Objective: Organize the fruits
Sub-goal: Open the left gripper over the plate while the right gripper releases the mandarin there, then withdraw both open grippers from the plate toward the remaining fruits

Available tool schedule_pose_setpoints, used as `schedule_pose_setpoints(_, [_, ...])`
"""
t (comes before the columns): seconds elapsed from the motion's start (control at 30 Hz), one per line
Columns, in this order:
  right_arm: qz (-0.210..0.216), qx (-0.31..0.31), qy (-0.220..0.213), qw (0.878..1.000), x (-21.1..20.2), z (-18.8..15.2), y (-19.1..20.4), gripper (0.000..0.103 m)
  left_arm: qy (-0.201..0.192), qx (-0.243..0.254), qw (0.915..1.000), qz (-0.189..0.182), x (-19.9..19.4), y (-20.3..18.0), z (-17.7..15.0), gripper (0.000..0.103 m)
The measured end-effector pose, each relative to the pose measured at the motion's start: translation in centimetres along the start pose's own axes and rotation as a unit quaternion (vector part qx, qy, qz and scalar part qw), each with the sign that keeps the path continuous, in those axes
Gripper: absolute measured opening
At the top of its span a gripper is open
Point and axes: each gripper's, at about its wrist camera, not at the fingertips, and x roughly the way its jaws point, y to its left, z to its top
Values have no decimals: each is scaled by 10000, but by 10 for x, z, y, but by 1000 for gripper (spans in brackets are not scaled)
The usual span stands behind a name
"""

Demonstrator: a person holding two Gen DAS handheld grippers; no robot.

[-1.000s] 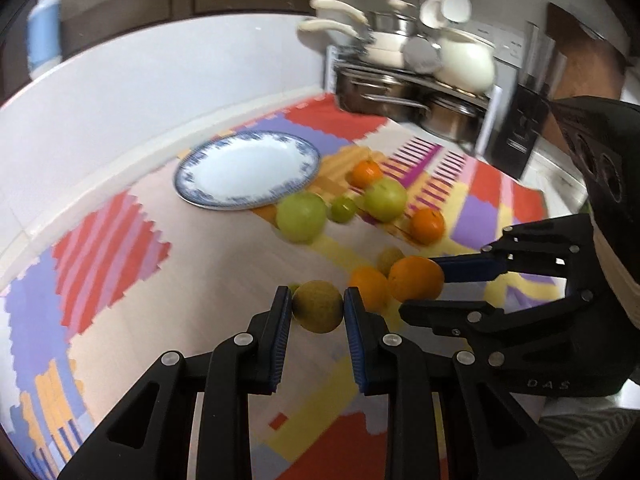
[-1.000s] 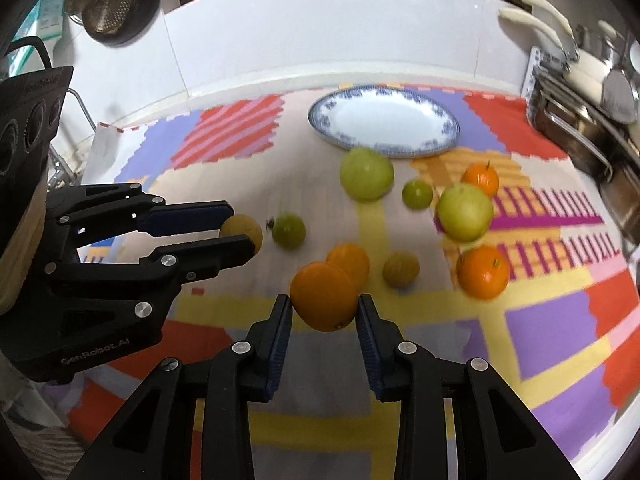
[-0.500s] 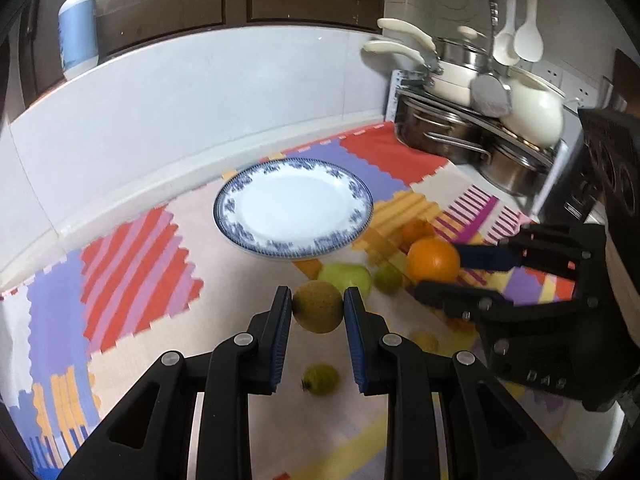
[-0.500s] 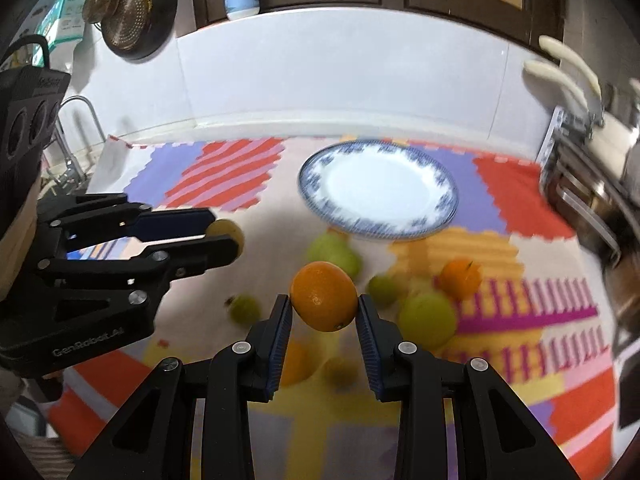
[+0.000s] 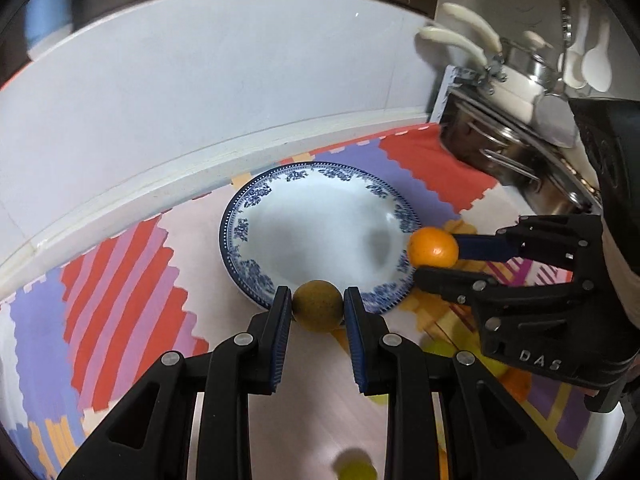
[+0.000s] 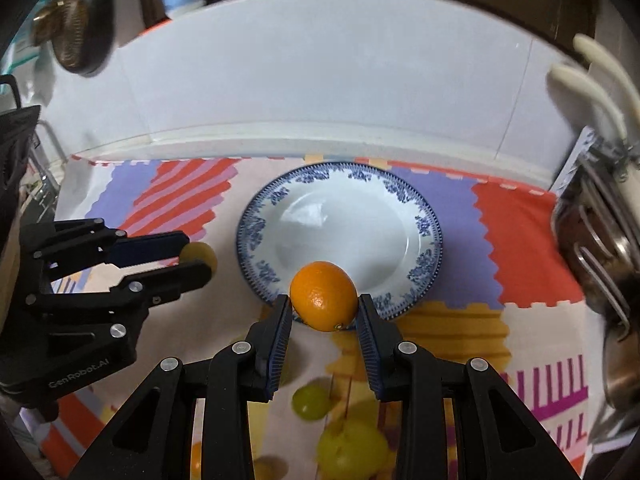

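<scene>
A white plate with a blue patterned rim (image 5: 248,200) (image 6: 428,224) lies on a colourful mat near the back wall, with nothing on it. My left gripper (image 5: 318,306) is shut on a brownish-yellow round fruit (image 5: 318,310) and holds it over the plate's near rim. It shows at the left in the right wrist view (image 6: 196,254). My right gripper (image 6: 323,308) is shut on an orange (image 6: 323,294) and holds it over the plate's near right rim. It shows at the right in the left wrist view (image 5: 434,248).
Several green and orange fruits (image 6: 310,400) (image 6: 352,444) (image 5: 356,470) lie on the mat below the grippers. A rack of steel pots (image 5: 500,128) stands at the right. A white backsplash (image 6: 320,80) runs behind the plate.
Both grippers have moved forward with their fruits, from above the loose fruit to the plate's near rim. The plate now looks larger and closer.
</scene>
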Motion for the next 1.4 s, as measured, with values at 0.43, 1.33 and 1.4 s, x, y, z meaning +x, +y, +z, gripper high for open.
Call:
schedule_pose_setpoints(0.43, [17,39,772,9970,77,24,-20,34,550,-82,9984,-7,68,21,22,27])
schedule_pose_setpoints(1.33, [-238,155,-350,9990,-49,-20,4,46,-496,159,9966,638,-66,-23,-22,67])
schedule_pose_setpoints(1.4, [-201,174,-414,9988,-61,-29,6,46,-563,137,9963,641,-79,-28,-30,67])
